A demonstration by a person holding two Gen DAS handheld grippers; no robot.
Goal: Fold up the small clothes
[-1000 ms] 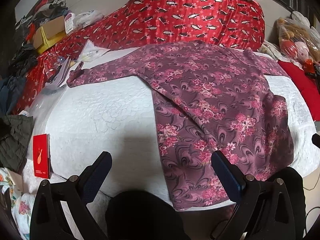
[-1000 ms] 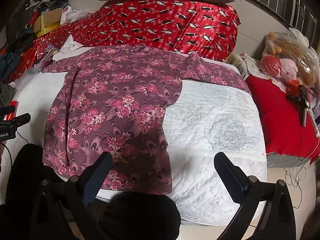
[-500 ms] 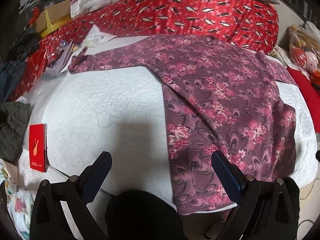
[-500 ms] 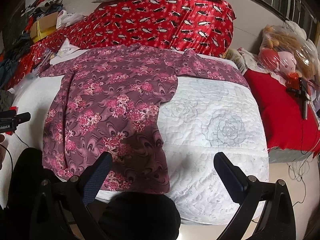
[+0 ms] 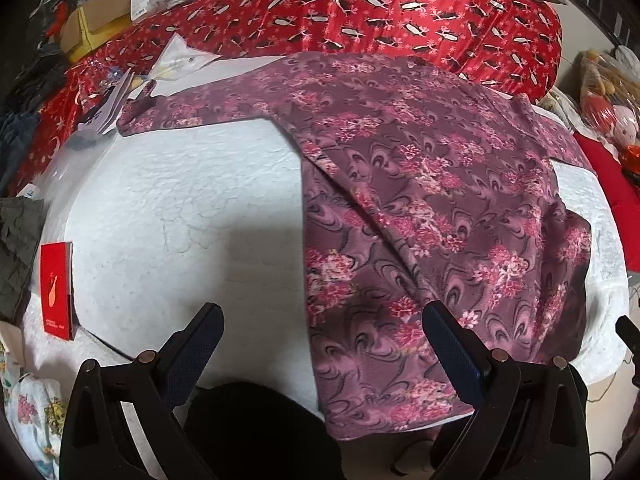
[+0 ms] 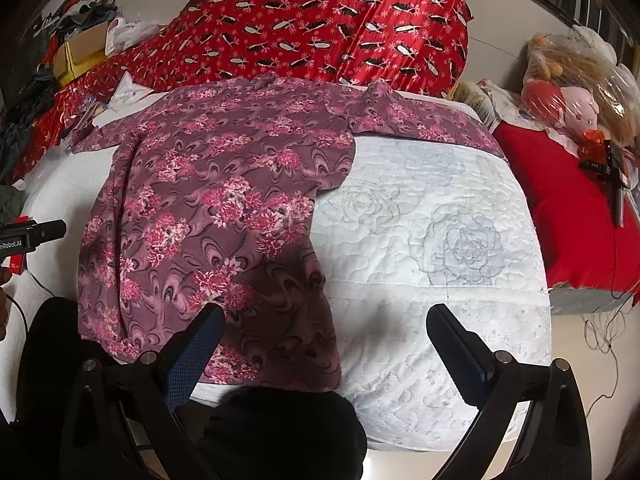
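A maroon top with pink flowers (image 5: pixel 420 208) lies spread on the white quilted bed (image 5: pixel 180 220), sleeves stretched out to both sides, hem hanging over the near edge. It also shows in the right wrist view (image 6: pixel 216 208). My left gripper (image 5: pixel 320 332) is open and empty above the near edge of the bed, its right finger over the hem. My right gripper (image 6: pixel 324 328) is open and empty, its left finger over the garment's lower right corner. The tip of the left gripper (image 6: pixel 36 234) shows at the left of the right wrist view.
A red patterned duvet (image 5: pixel 380 8) lies piled at the back. A red booklet (image 5: pixel 56 288) lies at the bed's left edge, papers (image 5: pixel 108 100) at the far left. A red cushion (image 6: pixel 568 208) and bagged stuffed toys (image 6: pixel 576 92) sit to the right.
Both grippers have moved forward, closer over the bed and the garment's hem. The garment has not moved, and both grippers stay open.
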